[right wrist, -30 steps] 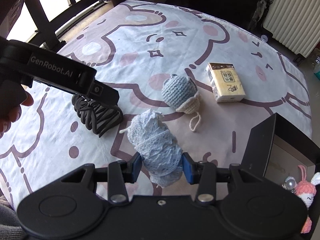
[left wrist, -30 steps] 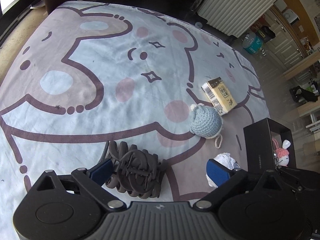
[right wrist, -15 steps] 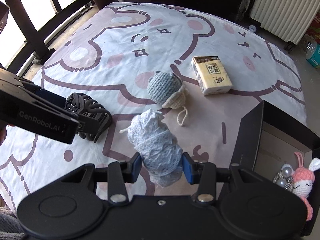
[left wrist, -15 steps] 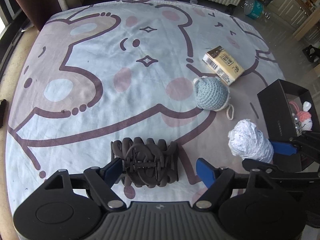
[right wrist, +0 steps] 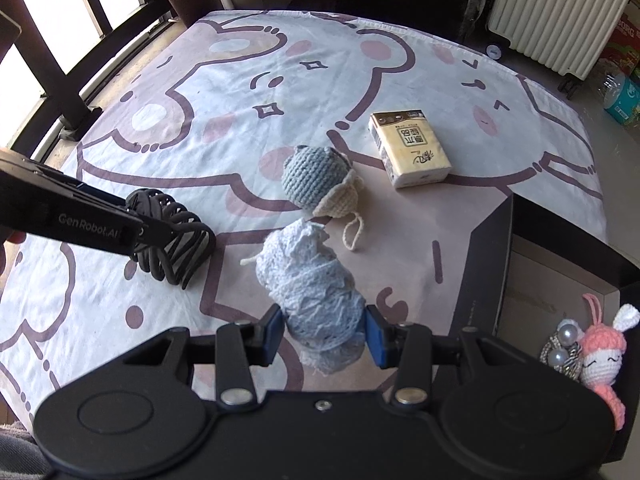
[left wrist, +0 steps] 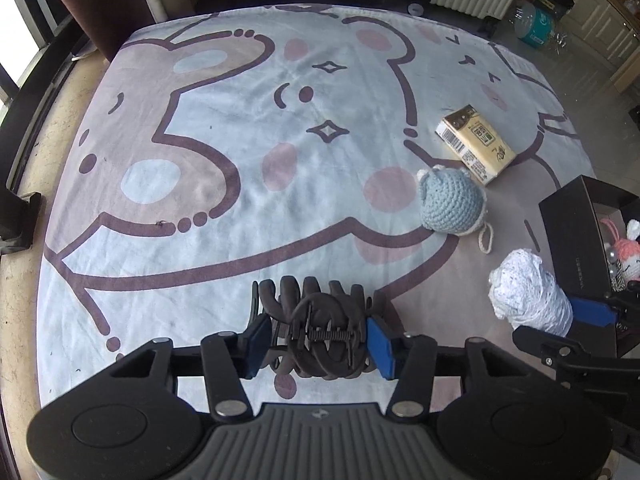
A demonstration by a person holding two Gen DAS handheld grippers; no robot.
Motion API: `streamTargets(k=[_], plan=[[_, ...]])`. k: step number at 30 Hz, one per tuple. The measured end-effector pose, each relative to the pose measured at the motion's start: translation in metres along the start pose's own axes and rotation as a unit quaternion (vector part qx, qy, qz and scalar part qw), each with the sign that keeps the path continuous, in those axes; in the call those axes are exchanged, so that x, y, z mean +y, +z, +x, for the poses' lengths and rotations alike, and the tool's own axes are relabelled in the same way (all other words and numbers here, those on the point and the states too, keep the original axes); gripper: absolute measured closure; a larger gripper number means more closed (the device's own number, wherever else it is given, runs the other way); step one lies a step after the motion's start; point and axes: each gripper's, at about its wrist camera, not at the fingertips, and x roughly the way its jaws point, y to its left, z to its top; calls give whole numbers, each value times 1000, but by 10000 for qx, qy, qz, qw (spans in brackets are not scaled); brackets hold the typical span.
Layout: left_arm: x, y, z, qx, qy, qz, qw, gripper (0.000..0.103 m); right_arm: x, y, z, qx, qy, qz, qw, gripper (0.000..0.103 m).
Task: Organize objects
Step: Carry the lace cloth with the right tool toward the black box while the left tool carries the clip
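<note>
Now the dark hair claw clip lies low in the left wrist frame, its spring and long axis running left to right, straight across the gap of the left tongs. Those tongs have just been closing and their blue pads sit at the clip's two ends, seemingly touching; it looks still down on the cartoon-print blanket. The right tongs pinch the white lace roll, pointing steeply down. At the right edge the black box waits, nearer the right hand.
</note>
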Motion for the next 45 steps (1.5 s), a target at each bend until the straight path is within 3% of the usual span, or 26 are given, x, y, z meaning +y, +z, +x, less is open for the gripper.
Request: streamTargets(k=[4,5,16,23,33,45], plan=[[0,-3,-7,-48,52,-4,10000,52,1,0,-6,-81,22,45,10000,59],[1,-2,-11,-102,35,-64,9999,61,1,0,-9,-107,24,54,9999,59],[-10,-5,-34,-297,-48,-59,9995,61,-5,-5,-31,-334,23,217,9992,59],[-9,-3,-60,-720,-142,-325,9968,61,-11,-5,-48,-610,-40,374,9974,59],[-33,0,-99,-1384,-218,-252,9898,61,-27,-3,-92,-1317,-128,880,9873,59],[-56,0,-120,-1805,-207,-190,9832,61,-60,-17,-126,-1781,-416,1767,9671,59]])
